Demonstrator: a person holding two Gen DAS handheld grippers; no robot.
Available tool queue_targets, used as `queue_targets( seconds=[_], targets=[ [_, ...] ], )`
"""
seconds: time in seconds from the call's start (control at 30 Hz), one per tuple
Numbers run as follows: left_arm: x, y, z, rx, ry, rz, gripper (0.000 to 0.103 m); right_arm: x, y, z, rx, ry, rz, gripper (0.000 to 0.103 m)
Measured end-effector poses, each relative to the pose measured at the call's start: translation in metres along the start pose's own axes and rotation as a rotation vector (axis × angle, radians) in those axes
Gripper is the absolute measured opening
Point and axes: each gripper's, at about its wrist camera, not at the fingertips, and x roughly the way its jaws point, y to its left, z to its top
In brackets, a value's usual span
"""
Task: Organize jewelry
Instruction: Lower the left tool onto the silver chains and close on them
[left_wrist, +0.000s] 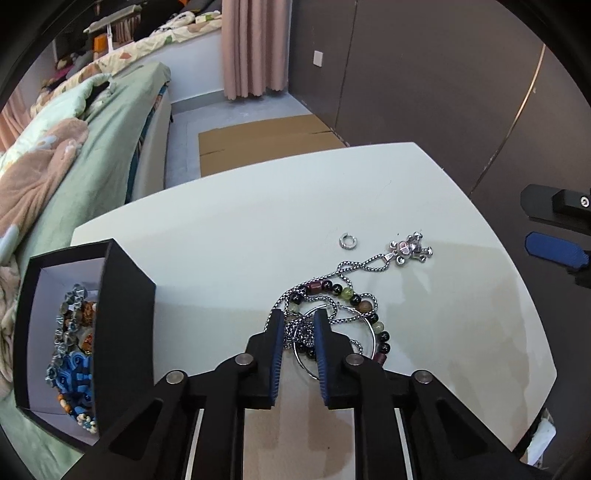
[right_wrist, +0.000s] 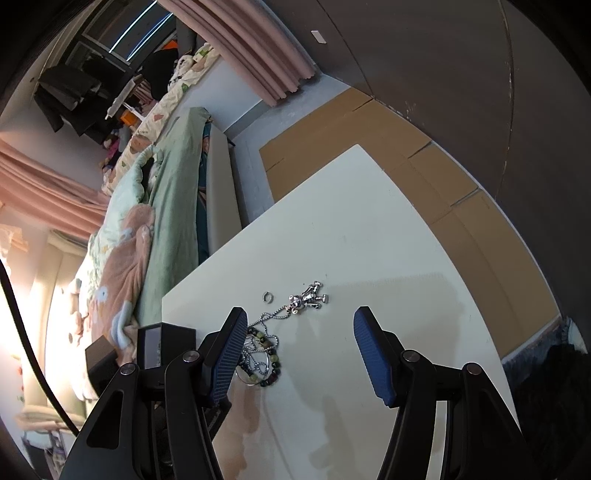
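Closest to the lens in the left wrist view, the left gripper (left_wrist: 298, 325) has its blue-padded jaws drawn nearly together over the jewelry pile, with a bunch of the silver chain necklace (left_wrist: 301, 330) caught between the pads.

Taking that pile as the landmark and going left to right: well to its left, at the table's edge, stands the black box (left_wrist: 127, 295), white inside and already holding flower-shaped and blue beaded pieces. In the pile itself the chain lies tangled with a beaded bracelet (left_wrist: 364, 308) of dark, green and brown beads and a thin hoop (left_wrist: 371, 345). Just beyond it sits a small silver ring (left_wrist: 346, 242), apart from the rest. The chain runs out to a silver bear pendant (left_wrist: 410, 251) at the pile's far right.

All of this rests on the white table (left_wrist: 240, 229).

Right of the pile, the right gripper (right_wrist: 299, 321) hangs with its jaws spread wide and nothing between them.
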Motion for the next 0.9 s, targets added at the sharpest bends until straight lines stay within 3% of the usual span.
queue_targets(
  seconds=[0.03,0.13,0.3,0.53,0.63,0.77,0.83,0.9],
  targets=[
    [0.0,0.001,0.001,-0.004,-0.003,0.001,0.005,0.0,0.0,0.0,0.002,0.003,-0.001,0.061],
    [-0.008,0.003,0.002,-0.02,-0.036,-0.025,0.0,0.0,-0.001,-0.001,0.009,0.006,-0.003,0.061],
    [-0.027,0.009,0.007,-0.051,-0.109,-0.048,0.0,0.0,-0.002,-0.002,0.013,0.009,-0.006,0.061],
    [-0.042,0.027,0.012,-0.121,-0.148,-0.104,0.0,0.004,0.0,-0.001,0.007,0.019,-0.011,0.061],
    [-0.036,0.026,0.013,-0.108,-0.099,-0.142,0.0,0.005,0.0,-0.002,0.003,0.025,-0.012,0.061],
    [-0.023,0.021,0.011,-0.105,-0.016,-0.135,0.0,0.007,0.002,-0.002,-0.004,0.032,-0.013,0.061],
    [-0.02,0.016,0.009,-0.091,0.002,-0.13,0.008,0.008,0.002,-0.002,-0.006,0.033,-0.012,0.06],
    [-0.019,0.011,0.008,-0.073,-0.004,-0.115,0.025,0.008,0.002,-0.002,-0.004,0.033,-0.014,0.06]
  ],
)
